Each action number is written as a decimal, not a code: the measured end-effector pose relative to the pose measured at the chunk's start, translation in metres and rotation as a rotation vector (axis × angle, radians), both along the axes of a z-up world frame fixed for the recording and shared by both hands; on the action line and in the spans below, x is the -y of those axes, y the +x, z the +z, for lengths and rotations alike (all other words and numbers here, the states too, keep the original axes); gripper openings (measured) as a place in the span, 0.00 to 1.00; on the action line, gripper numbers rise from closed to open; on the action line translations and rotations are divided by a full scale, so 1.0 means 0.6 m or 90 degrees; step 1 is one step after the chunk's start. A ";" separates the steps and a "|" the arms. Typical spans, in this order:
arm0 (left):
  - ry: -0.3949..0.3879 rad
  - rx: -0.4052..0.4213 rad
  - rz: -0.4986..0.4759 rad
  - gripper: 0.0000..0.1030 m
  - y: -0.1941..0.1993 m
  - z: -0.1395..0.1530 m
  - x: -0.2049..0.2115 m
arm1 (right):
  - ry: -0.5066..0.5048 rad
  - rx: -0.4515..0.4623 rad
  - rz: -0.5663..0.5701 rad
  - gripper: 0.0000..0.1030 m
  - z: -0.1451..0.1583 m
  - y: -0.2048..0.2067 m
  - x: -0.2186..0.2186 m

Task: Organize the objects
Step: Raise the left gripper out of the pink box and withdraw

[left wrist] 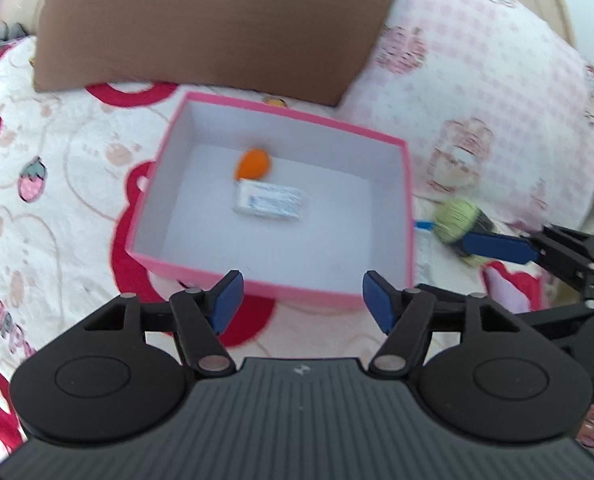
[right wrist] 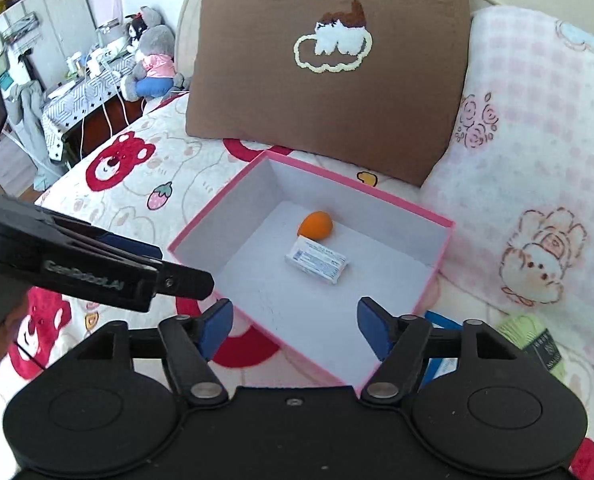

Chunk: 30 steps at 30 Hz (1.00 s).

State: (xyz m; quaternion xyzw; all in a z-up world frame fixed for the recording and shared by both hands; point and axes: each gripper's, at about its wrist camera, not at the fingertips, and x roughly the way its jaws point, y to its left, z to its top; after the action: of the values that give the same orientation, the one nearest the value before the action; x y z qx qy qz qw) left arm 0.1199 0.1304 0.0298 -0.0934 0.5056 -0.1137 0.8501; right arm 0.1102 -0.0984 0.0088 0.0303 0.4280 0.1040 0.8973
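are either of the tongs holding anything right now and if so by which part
Nothing is held. The left tongs and right tongs are both open and empty.

Your left wrist view is smeared with motion blur — the pink-rimmed cardboard box point(left wrist: 407, 184) and brown fabric cushion point(left wrist: 201, 40) look soft. Your right wrist view is sharp, evenly daylit, with faint shadows; both bend strongly at the edges — dark corners.

Left gripper point(left wrist: 303, 300) jaws apart, empty; right gripper point(right wrist: 295, 326) likewise, both angled downward.
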 end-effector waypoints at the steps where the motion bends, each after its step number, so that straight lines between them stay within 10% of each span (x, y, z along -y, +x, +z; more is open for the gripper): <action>1: 0.000 0.000 0.006 0.63 -0.008 0.004 0.002 | -0.008 -0.001 0.000 0.81 0.001 -0.009 0.000; 10: 0.050 0.020 0.006 0.67 -0.067 0.028 0.030 | -0.044 -0.008 -0.017 0.85 0.009 -0.065 0.019; 18: 0.059 0.036 -0.036 0.91 -0.111 0.045 0.058 | -0.058 -0.005 -0.053 0.86 0.024 -0.125 0.034; 30: 0.103 0.006 -0.082 0.91 -0.153 0.015 0.094 | -0.087 -0.017 -0.052 0.87 0.007 -0.178 0.073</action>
State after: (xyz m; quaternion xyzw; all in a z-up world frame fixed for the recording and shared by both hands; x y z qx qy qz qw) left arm 0.0278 0.0741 0.0386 0.0090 0.5144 -0.1274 0.8480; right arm 0.0034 -0.1421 0.0132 -0.0125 0.4441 0.0372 0.8951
